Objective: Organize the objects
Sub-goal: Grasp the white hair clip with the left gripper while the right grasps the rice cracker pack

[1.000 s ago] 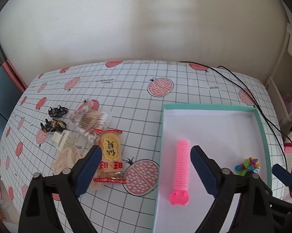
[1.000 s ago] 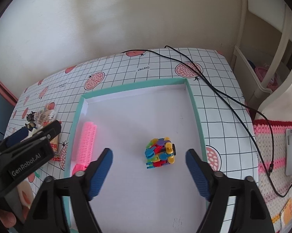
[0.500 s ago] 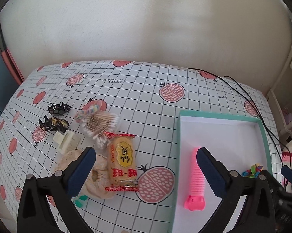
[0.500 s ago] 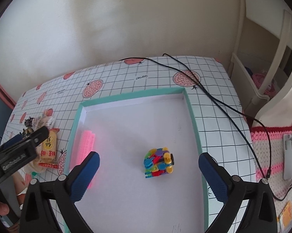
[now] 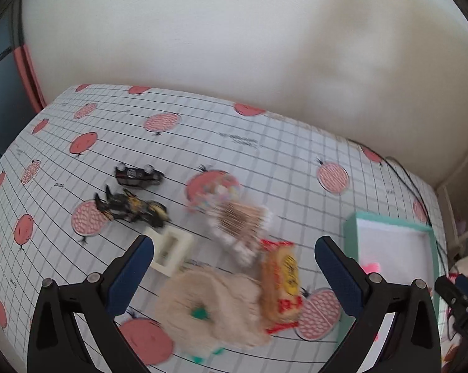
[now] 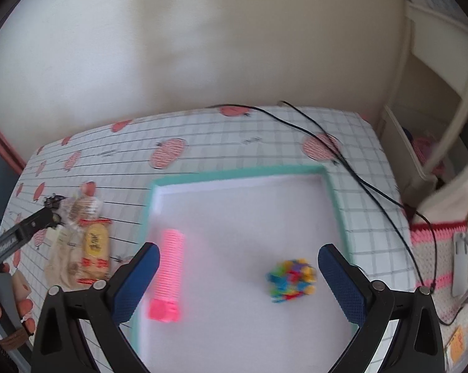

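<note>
My left gripper (image 5: 234, 267) is open above a pile on the table: a beige fluffy ring (image 5: 212, 307), a yellow-red snack packet (image 5: 280, 283), a bag of cotton swabs (image 5: 240, 223), a cream block (image 5: 171, 251), a black-yellow toy (image 5: 131, 208) and a black toy car (image 5: 137, 174). My right gripper (image 6: 238, 276) is open over the teal-rimmed white tray (image 6: 234, 175), which holds a pink ribbed toy (image 6: 168, 273) and a multicoloured block toy (image 6: 291, 276). The left gripper (image 6: 22, 236) and a hand also show at the left of the right wrist view.
The tray's corner (image 5: 389, 220) lies to the right of the pile. A black cable (image 6: 342, 161) runs across the far right of the pomegranate-print tablecloth (image 5: 265, 143). White furniture (image 6: 436, 93) and a knitted mat (image 6: 433, 248) stand beyond the table's right edge.
The left gripper has swung left, away from the tray and over the pile of loose items. The right gripper drifted slightly over the tray. Both stay open.
</note>
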`<state>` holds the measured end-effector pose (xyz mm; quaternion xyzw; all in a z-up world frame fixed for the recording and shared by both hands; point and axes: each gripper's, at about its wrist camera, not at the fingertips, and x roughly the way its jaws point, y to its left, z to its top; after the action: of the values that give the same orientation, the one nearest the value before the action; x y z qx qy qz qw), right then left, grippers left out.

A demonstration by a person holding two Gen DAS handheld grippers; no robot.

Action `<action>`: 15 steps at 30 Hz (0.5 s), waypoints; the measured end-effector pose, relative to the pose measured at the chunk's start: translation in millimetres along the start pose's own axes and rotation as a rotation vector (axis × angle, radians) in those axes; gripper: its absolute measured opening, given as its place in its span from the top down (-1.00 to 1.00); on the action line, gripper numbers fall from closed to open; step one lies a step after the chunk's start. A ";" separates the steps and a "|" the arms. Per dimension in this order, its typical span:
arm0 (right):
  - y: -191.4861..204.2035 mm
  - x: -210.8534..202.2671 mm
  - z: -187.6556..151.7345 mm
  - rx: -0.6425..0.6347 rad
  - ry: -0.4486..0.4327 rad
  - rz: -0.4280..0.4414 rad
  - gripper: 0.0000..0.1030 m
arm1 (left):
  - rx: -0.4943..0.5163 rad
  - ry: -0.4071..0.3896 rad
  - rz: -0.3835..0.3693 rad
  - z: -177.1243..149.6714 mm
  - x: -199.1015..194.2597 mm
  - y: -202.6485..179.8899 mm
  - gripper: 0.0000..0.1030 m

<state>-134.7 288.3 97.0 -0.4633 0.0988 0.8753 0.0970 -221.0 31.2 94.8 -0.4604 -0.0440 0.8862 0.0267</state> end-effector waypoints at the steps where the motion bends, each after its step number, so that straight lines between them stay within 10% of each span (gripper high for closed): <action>1: 10.5 -0.4 2.6 -0.016 -0.005 0.006 -1.00 | -0.008 -0.007 0.000 3.5 -1.1 8.1 -1.00; 15: 140.4 35.2 7.7 -0.131 0.027 0.107 -1.00 | -0.126 0.035 -0.018 19.8 10.9 106.5 -1.00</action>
<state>-196.9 158.0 83.7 -0.4746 0.0673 0.8775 0.0182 -244.2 -74.9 86.4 -0.4764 -0.1034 0.8731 0.0066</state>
